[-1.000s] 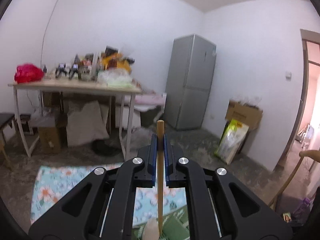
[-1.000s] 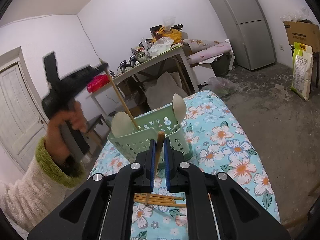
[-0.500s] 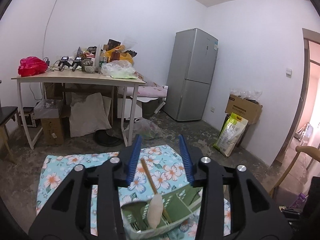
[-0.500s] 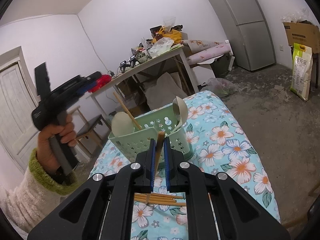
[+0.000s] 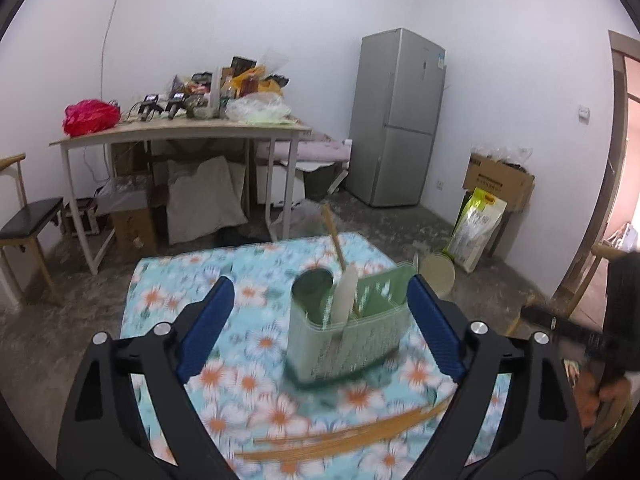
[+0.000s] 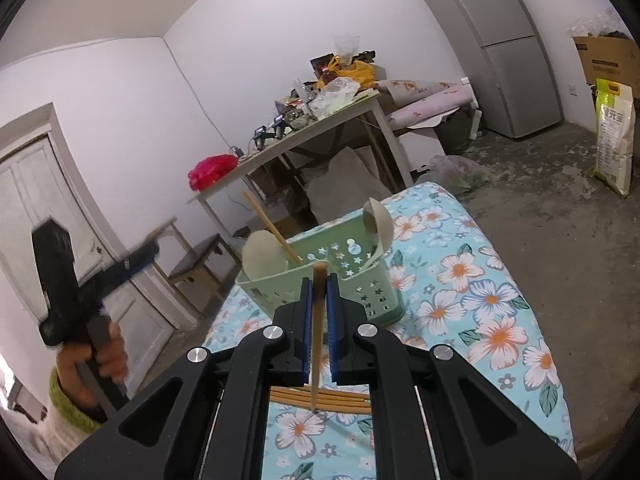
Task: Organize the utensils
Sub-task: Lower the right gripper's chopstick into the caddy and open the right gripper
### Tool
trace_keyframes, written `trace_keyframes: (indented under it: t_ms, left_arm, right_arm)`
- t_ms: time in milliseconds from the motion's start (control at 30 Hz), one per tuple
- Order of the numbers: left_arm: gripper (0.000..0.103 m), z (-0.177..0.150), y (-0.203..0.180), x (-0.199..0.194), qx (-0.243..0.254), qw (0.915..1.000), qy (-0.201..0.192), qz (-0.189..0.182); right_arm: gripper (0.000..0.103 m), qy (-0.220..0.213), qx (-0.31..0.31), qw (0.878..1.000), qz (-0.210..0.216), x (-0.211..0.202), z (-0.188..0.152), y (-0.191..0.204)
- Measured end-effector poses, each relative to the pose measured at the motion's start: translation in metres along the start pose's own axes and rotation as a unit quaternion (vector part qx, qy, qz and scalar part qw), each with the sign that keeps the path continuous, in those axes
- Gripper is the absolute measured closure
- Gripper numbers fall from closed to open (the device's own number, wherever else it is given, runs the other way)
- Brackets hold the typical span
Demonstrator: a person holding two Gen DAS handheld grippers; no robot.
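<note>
Left tongs opening, empty. Right tongs clamped on chopstick; next: drop into green caddy.

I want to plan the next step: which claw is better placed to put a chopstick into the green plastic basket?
The right claw: it is shut on a wooden chopstick just before the green plastic basket. The left claw is opening and holds nothing.
</note>
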State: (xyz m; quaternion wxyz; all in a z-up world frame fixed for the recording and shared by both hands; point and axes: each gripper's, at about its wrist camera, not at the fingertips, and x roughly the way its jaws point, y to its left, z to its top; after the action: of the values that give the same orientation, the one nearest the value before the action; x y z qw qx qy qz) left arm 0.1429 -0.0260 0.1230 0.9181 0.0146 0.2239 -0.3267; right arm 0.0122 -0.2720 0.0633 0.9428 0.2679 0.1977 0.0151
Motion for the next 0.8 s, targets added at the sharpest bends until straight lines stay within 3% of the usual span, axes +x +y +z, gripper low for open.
trace_keyframes:
  t_ms: [167,400,800]
  left_arm:
    - [0.014,-0.031,0.005,-0.005,-0.013,0.9994,0.029,0.014]
    - [0.012,-0.051,0.01,-0.012,-0.032,0.9985,0.035,0.028]
    - [0.011,-0.063,0.012,-0.011,-0.045,0.9973,0.048,0.032]
  right_arm:
    - [0.096,-0.012,-0.015,1.0,0.006,-0.008,0.007,0.008]
    - [0.096,-0.035,-0.027,0.999,0.017,-0.023,0.025,0.015]
    - [0.096,-0.155,-0.087,0.984,0.005,-0.077,0.095,0.034]
